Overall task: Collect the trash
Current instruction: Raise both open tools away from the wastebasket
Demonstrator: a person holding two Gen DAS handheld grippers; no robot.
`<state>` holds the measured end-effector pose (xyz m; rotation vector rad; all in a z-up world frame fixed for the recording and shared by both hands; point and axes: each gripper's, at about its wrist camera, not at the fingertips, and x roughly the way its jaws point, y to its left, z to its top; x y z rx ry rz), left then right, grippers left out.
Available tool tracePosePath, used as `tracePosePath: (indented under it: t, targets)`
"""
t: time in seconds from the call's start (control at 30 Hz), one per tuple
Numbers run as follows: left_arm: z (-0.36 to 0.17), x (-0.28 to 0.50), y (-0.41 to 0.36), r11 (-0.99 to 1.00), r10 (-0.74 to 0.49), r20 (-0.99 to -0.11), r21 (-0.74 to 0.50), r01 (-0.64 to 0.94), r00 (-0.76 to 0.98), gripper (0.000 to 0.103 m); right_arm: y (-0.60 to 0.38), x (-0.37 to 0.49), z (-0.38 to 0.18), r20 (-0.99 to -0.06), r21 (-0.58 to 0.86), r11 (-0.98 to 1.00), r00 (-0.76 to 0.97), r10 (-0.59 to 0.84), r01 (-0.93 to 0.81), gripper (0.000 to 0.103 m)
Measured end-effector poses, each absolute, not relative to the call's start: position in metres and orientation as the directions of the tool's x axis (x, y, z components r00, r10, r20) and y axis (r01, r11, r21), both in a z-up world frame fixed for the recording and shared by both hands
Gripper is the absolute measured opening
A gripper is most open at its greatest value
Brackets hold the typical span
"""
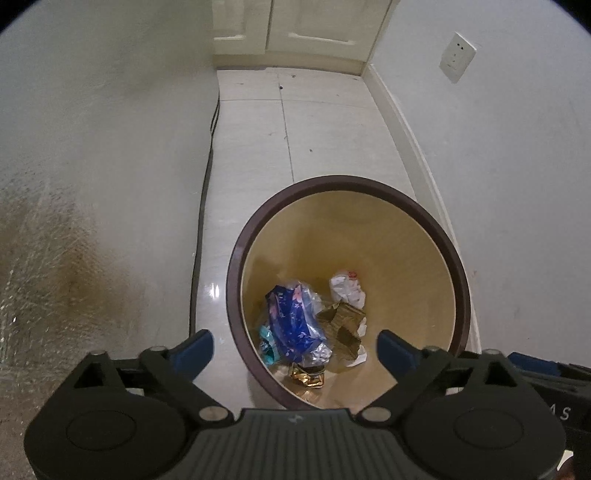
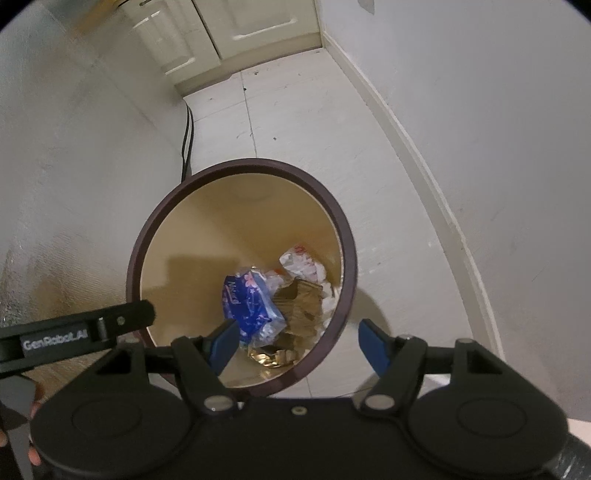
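Note:
A round bin with a dark brown rim (image 1: 236,266) and tan inside stands on the tiled floor; it also shows in the right wrist view (image 2: 347,236). Inside lie a blue flowered wrapper (image 1: 291,314) (image 2: 251,299), crumpled white paper (image 1: 347,288) (image 2: 303,264), a brown cardboard scrap (image 1: 341,319) (image 2: 299,299) and a gold foil piece (image 1: 306,376) (image 2: 269,356). My left gripper (image 1: 295,347) hangs open and empty above the bin's near rim. My right gripper (image 2: 299,343) is also open and empty above the near rim.
A white wall (image 1: 92,147) runs along the left with a black cable (image 1: 205,192) at its foot. Another wall with a socket (image 1: 457,56) and baseboard is on the right. Cream cabinet doors (image 1: 303,29) close the far end. The left gripper's body (image 2: 74,332) shows at the right view's left edge.

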<state>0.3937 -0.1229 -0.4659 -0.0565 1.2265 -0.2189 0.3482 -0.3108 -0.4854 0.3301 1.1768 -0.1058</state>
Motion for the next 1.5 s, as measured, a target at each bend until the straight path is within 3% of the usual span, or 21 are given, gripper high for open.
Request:
tracePosePath:
  t: [0.33,0.57,1.5]
  targets:
    - [-0.452,0.380,-0.118,0.982,-0.170,-0.934,-0.133,0.136,0.315,0.103,-0.317,0.339,-0.474,-0.926,0.137,0.966,0.375,0.047,0.218,0.084]
    - [-0.438,0.366,-0.112,0.987,-0.122,-0.943,-0.083,0.137,0.309,0.103,-0.322,0.331,-0.458,-0.921,0.104,0.972,0.390,0.014,0.212,0.102]
    - [-0.308,0.297,-0.101,0.979,-0.156,-0.828,-0.055,0.198,0.539,0.103,-0.317,0.265,-0.329,-0.805,0.073,0.974,0.589,-0.069,0.213,0.103]
